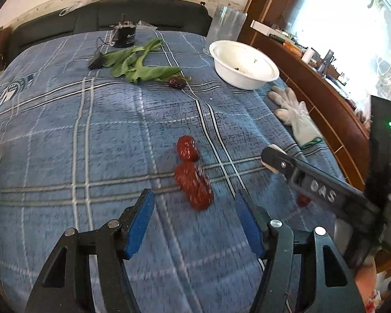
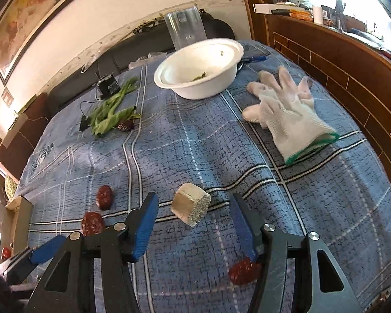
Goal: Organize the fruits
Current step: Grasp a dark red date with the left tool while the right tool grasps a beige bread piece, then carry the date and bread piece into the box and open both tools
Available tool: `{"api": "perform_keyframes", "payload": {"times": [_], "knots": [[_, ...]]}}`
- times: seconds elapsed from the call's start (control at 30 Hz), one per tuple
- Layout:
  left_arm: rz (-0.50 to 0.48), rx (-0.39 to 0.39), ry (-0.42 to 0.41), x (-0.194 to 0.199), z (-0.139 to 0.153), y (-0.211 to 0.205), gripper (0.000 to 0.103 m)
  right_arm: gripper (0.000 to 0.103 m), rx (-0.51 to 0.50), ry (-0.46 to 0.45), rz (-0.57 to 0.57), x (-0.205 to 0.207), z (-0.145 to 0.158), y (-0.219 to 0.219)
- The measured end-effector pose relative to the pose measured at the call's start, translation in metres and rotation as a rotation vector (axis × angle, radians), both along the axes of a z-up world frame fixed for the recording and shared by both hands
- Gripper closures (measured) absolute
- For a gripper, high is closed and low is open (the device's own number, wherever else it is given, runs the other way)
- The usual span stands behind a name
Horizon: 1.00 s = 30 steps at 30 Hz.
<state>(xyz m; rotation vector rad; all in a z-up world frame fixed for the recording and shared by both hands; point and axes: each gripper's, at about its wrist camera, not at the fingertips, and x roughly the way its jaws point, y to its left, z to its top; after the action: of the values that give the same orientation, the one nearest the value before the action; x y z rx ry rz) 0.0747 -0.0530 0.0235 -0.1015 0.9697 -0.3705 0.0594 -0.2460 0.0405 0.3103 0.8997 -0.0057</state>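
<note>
Two red dates [image 1: 193,184] lie touching on the blue plaid cloth, just ahead of my open left gripper [image 1: 194,203]; they also show in the right wrist view [image 2: 104,196]. A darker date [image 1: 177,82] lies by the green leaves [image 1: 140,65]. Another red date [image 2: 243,272] lies under my right gripper's right finger. My right gripper [image 2: 193,208] is open, with a pale foam-like cube [image 2: 191,207] on the cloth between its fingertips. The white bowl [image 1: 245,65] stands at the far right, also in the right wrist view [image 2: 199,69].
A white work glove [image 2: 289,112] lies right of the bowl near the wooden ledge [image 2: 352,60]. A clear plastic container [image 2: 186,30] stands behind the bowl. A small black device [image 1: 125,36] with a cable sits by the leaves. A blue pen [image 2: 255,58] lies behind the bowl.
</note>
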Motion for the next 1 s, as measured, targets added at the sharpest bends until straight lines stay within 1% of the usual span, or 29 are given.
{"api": "perform_keyframes", "payload": {"times": [0.03,0.07,0.13,0.17,0.2,0.23,0.37,0.53,0.77,0.9,1.0], "knots": [[-0.002,0.007,0.005,0.004,-0.003,-0.002,0.043,0.043,0.004,0.003,0.002,0.000,-0.002,-0.001],[-0.003,0.017,0.014,0.008,-0.008,-0.005,0.048,0.043,0.004,-0.001,0.004,0.001,-0.003,-0.001],[-0.005,0.033,-0.013,0.009,-0.009,-0.009,0.050,0.044,0.012,-0.008,0.011,0.001,-0.003,-0.003],[-0.008,0.037,-0.011,0.010,-0.010,-0.010,0.057,0.046,0.017,-0.012,0.015,0.001,-0.004,-0.003],[-0.003,0.043,-0.017,0.010,-0.010,-0.011,0.061,0.048,0.017,-0.013,0.017,0.001,-0.004,-0.003],[0.000,0.045,-0.019,0.010,-0.011,-0.011,0.074,0.052,0.013,-0.014,0.018,0.001,-0.004,-0.003],[0.014,0.051,-0.039,0.006,-0.011,-0.010,0.075,0.067,0.012,-0.016,0.027,0.000,-0.005,0.000],[0.029,0.011,-0.030,-0.001,-0.003,0.000,0.075,0.067,0.034,-0.032,0.025,-0.005,-0.003,-0.001],[0.069,-0.041,-0.033,-0.022,0.010,0.024,0.075,0.067,0.044,-0.041,0.022,-0.012,-0.002,0.000],[0.092,-0.058,-0.044,-0.038,0.016,0.041,0.075,0.067,0.046,-0.049,0.017,-0.018,0.000,0.003],[0.103,-0.055,-0.056,-0.048,0.023,0.055,0.075,0.067,0.036,-0.055,0.024,-0.023,0.005,0.009]]}}
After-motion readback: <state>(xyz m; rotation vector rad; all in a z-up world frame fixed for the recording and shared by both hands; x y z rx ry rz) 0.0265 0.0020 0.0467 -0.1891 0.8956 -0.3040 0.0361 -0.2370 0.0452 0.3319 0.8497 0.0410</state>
